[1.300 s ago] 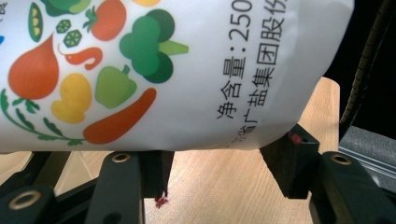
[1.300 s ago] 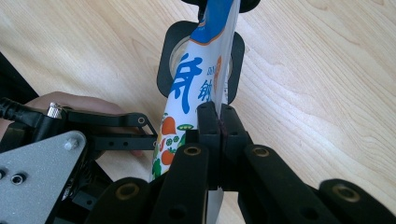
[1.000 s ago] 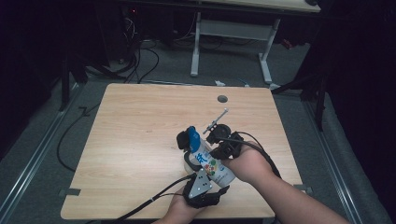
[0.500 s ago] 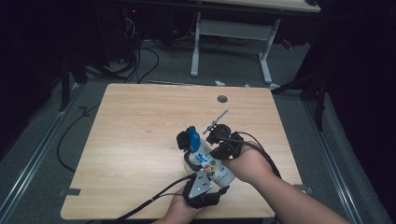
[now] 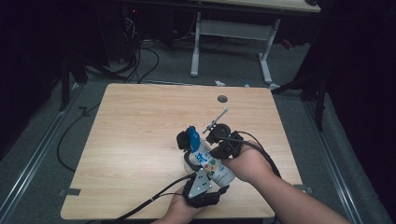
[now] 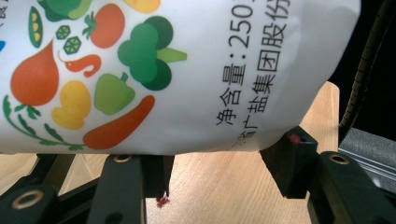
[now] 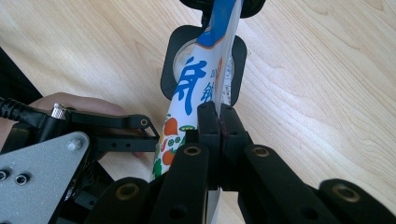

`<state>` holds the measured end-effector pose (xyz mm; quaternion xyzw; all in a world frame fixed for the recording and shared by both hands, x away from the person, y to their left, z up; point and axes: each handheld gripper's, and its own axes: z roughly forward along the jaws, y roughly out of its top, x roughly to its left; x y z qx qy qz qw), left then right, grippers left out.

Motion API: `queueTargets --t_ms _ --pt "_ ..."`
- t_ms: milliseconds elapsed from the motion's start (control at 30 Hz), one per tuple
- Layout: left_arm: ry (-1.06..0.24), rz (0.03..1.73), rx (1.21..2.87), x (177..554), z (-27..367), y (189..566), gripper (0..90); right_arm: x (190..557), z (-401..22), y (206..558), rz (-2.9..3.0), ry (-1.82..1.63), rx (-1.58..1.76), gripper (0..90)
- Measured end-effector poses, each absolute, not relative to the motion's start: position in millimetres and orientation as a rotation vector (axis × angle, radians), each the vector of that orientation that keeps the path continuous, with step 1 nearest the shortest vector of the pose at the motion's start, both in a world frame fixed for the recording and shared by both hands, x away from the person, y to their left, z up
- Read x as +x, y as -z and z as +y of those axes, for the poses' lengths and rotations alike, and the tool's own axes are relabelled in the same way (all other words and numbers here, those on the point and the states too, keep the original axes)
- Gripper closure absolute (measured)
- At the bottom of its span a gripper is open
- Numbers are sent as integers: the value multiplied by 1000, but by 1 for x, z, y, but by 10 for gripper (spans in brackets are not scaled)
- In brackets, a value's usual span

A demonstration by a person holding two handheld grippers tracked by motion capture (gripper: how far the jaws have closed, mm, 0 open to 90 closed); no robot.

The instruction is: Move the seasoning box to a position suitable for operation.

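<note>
Nearest edge of the surface (image 5: 140,140): left tongs (image 5: 201,189), held from below, jaws part-way apart and clamped across the fat lower body of a white pouch (image 5: 211,165) printed with vegetables. In the left gripper view the pouch (image 6: 187,70) sits pressed between both black jaws, bulging over them. Judgement: this grip serves as an anchor, keeping the bag lifted and steady.

Just beyond, right tongs (image 5: 219,148) come in from the right side, jaws together. In the right gripper view the right tongs (image 7: 219,123) pinch a thin edge of the pouch (image 7: 187,88) flat between the pads. Judgement: a seam pinch, likely to pull or tear against the left hold.

Under the upper end of the pouch, a black holder with a round opening (image 7: 175,63) rests on the surface. The pouch's blue top (image 5: 192,137) leans over it.

Further out: a thin metal rod (image 5: 217,117) sticks up near the right hand. A round cable hole (image 5: 222,99) lies near the far edge. Cables (image 5: 154,198) trail off the near edge and could snag.
</note>
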<state>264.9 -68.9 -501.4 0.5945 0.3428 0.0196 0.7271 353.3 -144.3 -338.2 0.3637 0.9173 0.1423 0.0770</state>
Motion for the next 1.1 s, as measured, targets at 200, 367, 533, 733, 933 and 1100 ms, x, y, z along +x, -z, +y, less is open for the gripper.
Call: queueTargets --t_ms 200,367,533,733,933,1100 --pt "-39 760 1304 265 -69 500 479 354 -144 338 2747 -428 1091 900" --pt "-40 761 1299 265 -70 499 479 354 -143 336 2747 -424 1085 900" --pt "-37 763 1293 266 -70 498 479 354 -142 335 2745 -428 1085 900" --pt "-37 763 1290 266 -71 497 480 354 -140 335 2744 -426 1083 900" --pt "-35 765 1285 267 -71 496 481 355 -139 334 2742 -426 1081 900" --pt "-36 763 1285 267 -71 497 482 355 -138 335 2745 -427 1071 900"
